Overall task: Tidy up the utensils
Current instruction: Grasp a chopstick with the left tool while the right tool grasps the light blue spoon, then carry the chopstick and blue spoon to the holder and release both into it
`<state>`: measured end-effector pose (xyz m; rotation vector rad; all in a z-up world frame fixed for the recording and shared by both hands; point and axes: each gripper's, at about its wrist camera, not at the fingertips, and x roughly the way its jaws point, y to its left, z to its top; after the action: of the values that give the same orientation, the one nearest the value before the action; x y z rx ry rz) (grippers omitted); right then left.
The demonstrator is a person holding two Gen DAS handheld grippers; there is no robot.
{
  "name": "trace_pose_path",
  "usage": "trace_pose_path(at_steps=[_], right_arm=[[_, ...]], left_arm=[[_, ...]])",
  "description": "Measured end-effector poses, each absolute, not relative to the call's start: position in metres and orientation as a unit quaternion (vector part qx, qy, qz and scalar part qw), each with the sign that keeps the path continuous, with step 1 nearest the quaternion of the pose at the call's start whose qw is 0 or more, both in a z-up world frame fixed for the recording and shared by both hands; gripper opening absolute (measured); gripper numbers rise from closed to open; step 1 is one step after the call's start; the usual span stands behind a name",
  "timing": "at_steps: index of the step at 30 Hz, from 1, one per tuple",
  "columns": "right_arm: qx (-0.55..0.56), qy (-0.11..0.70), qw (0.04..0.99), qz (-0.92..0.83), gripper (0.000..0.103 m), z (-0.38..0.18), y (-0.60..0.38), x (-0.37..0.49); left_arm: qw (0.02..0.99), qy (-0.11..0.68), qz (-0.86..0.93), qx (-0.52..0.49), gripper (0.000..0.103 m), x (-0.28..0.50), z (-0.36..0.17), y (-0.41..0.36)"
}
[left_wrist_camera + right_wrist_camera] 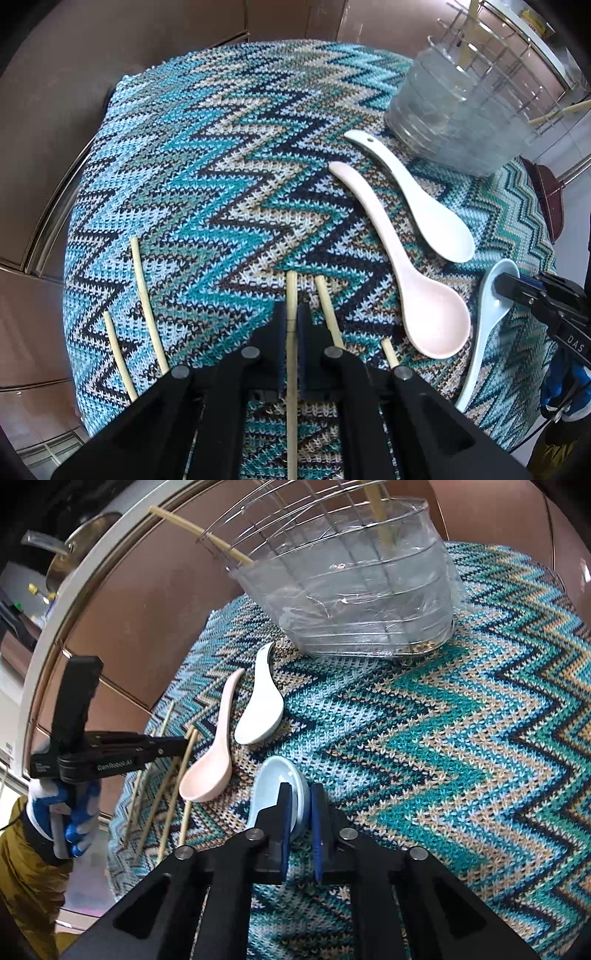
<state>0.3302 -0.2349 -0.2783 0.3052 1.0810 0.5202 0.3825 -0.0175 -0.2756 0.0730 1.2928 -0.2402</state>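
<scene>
Here, in the left wrist view, the left hand-held gripper (294,321) points steeply down at the zigzag-knit cloth (207,155) and its jaws are clamped on one bamboo chopstick (291,291), whose tip sticks out beyond the pads. Four more chopsticks lie on the cloth, two to the left (147,302) and two just to the right (328,314) of the held one. Further right lie a white spoon (424,206) and a pink spoon (417,295), side by side and nearly touching. At the right edge the right hand-held gripper (509,288) bites the rim of a light blue spoon (480,343). A clear plastic container (461,122) with a wire rack (491,55) stands at the far right of the cloth, holding chopsticks. In the right wrist view, the right hand-held gripper (299,805) is closed on the bowl edge of the light blue spoon (273,779), one pad inside the bowl, the other outside. The pink spoon (210,771) and the white spoon (262,709) lie just beyond it, the container (362,602) behind them. At left, a gloved hand (70,812) holds the left hand-held gripper (184,744) over the chopsticks.
</scene>
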Motion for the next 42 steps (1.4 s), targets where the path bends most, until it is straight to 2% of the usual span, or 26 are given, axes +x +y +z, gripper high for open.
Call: trace_pose_path(at_steps=[8, 29, 35, 42], right_arm=[[0.12, 0.461, 0.85, 0.223, 0.007, -0.243, -0.245, 0.3], [0.037, 0.336, 0.926, 0.167, 0.007, -0.132, -0.238, 0.18], [0.006, 0.27, 0.954, 0.13, 0.007, -0.082, -0.244, 0.182], [-0.047, 0.193, 0.976, 0.086, 0.007, -0.027, -0.241, 0.219]], left_arm=[[0.828, 0.55, -0.106, 0.019, 0.005, 0.355, -0.242, -0.012], [0.915, 0.369, -0.118, -0.11, 0.005, 0.245, -0.118, 0.044], [0.932, 0.304, -0.152, -0.126, 0.005, 0.252, -0.069, 0.02], [0.941, 0.225, -0.192, -0.166, 0.005, 0.305, -0.01, -0.022]])
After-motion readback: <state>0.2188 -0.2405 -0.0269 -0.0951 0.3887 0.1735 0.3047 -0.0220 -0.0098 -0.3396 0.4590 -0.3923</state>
